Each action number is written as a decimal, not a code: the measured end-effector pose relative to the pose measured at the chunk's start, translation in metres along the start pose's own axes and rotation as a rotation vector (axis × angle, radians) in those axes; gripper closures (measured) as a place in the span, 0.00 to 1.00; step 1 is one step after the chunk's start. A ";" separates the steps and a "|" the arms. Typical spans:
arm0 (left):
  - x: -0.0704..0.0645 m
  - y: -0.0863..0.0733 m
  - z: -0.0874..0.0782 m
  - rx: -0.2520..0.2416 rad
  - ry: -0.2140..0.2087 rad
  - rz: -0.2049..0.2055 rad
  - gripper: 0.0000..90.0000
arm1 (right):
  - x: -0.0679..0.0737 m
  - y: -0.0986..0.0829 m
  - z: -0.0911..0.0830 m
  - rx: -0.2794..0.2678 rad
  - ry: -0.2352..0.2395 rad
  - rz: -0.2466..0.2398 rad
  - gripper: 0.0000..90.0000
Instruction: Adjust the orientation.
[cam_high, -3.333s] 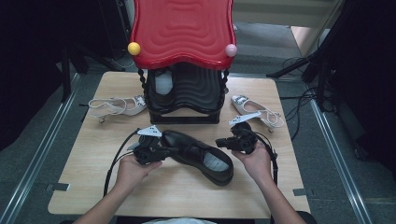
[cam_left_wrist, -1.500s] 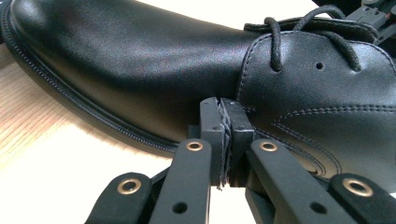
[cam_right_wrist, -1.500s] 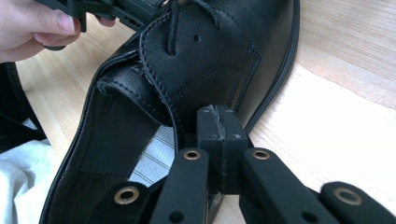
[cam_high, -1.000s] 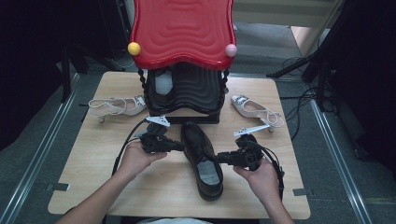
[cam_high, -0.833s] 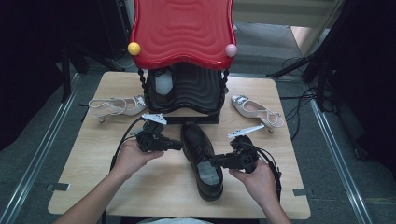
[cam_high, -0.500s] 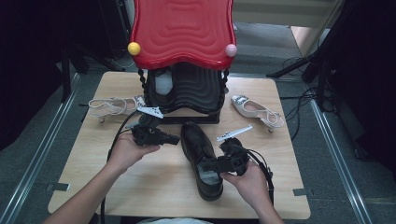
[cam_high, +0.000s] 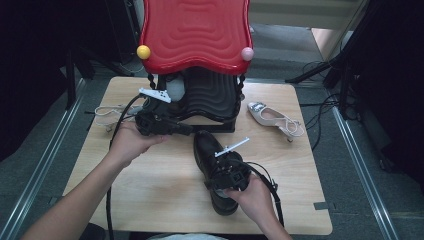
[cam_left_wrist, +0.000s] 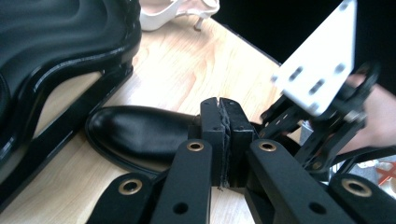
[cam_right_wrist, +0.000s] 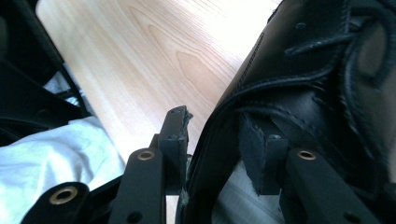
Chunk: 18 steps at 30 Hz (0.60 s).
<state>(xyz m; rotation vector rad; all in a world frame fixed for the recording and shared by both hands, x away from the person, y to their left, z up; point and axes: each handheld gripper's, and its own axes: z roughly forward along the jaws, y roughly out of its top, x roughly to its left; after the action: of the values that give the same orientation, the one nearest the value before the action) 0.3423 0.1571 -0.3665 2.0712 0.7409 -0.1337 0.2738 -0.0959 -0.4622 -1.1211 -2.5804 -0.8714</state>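
A black leather lace-up shoe (cam_high: 206, 150) lies mid-table, its toe toward the stand. My right gripper (cam_high: 225, 176) sits over its opening. In the right gripper view (cam_right_wrist: 212, 135) one jaw is outside the shoe's side wall (cam_right_wrist: 299, 70) and the other inside, both pressed on the leather. My left gripper (cam_high: 187, 131) hovers left of the toe, beside the stand's base. In the left gripper view (cam_left_wrist: 219, 116) its jaws are shut with nothing between them, and the shoe's toe (cam_left_wrist: 135, 137) lies just beyond.
A red-topped black shoe stand (cam_high: 200, 95) fills the table's back centre, with a grey object (cam_high: 175, 89) inside. One white heeled shoe (cam_high: 275, 117) lies at the right, another (cam_high: 107, 114) at the left. Bare wood lies to the front left.
The shoe was turned toe-first toward the stand. Since then my left gripper has drawn back up-left to the stand, and my right gripper has slid left onto the shoe's side wall.
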 end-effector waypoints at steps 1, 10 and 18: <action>0.000 0.000 0.000 0.000 0.000 0.000 1.00 | 0.000 0.000 0.000 0.000 0.000 0.000 0.71; 0.001 0.021 -0.012 -0.008 0.003 0.008 1.00 | 0.002 0.004 0.020 0.052 -0.038 -0.008 0.72; -0.001 0.046 -0.024 -0.018 0.028 0.030 1.00 | 0.009 0.003 0.029 0.074 -0.135 -0.049 0.78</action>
<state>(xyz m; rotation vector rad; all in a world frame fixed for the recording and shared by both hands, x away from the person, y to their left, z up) 0.3628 0.1571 -0.3191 2.0697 0.7248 -0.0814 0.2712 -0.0717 -0.4803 -1.1365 -2.7353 -0.7276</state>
